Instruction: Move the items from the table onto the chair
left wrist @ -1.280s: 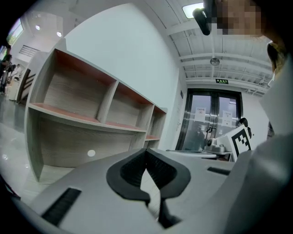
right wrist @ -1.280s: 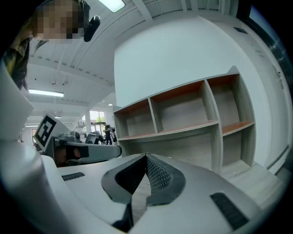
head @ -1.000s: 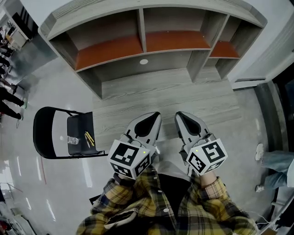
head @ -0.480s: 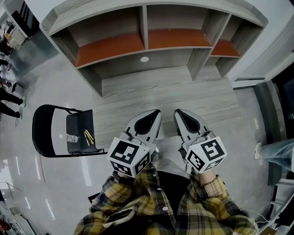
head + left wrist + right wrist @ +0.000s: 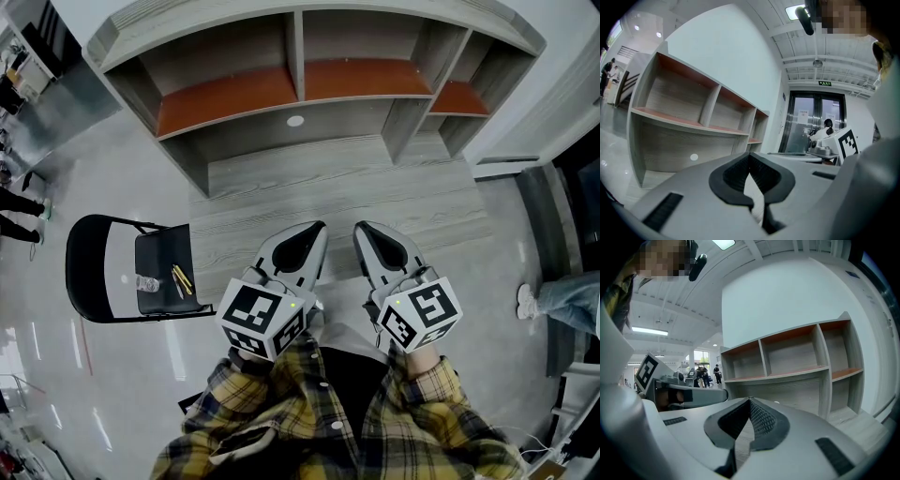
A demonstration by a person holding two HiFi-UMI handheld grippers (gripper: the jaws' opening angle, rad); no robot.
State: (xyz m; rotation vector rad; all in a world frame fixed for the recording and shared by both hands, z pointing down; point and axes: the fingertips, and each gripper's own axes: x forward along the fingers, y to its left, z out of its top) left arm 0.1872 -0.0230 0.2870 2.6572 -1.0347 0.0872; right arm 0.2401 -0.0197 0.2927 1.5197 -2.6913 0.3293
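Note:
In the head view a black folding chair (image 5: 101,272) stands left of the grey wooden table (image 5: 337,192). On its seat lie a small clear bottle (image 5: 147,283) and a yellow item (image 5: 182,279). My left gripper (image 5: 320,226) and right gripper (image 5: 358,228) hover side by side over the table's near edge, close to my body. Both are shut with nothing between the jaws. In the left gripper view the left gripper (image 5: 749,154) has its tips touching. The right gripper (image 5: 749,400) looks the same in the right gripper view. No loose item shows on the table.
A grey shelf unit (image 5: 309,84) with orange-brown boards stands on the table's far side. A person's leg and shoe (image 5: 553,309) are on the floor at the right. Several people stand at the far left (image 5: 19,202). A glass door (image 5: 811,124) lies beyond.
Both grippers have shifted very slightly toward me and to the left. The person at the right has stepped a little. Nothing was taken or let go.

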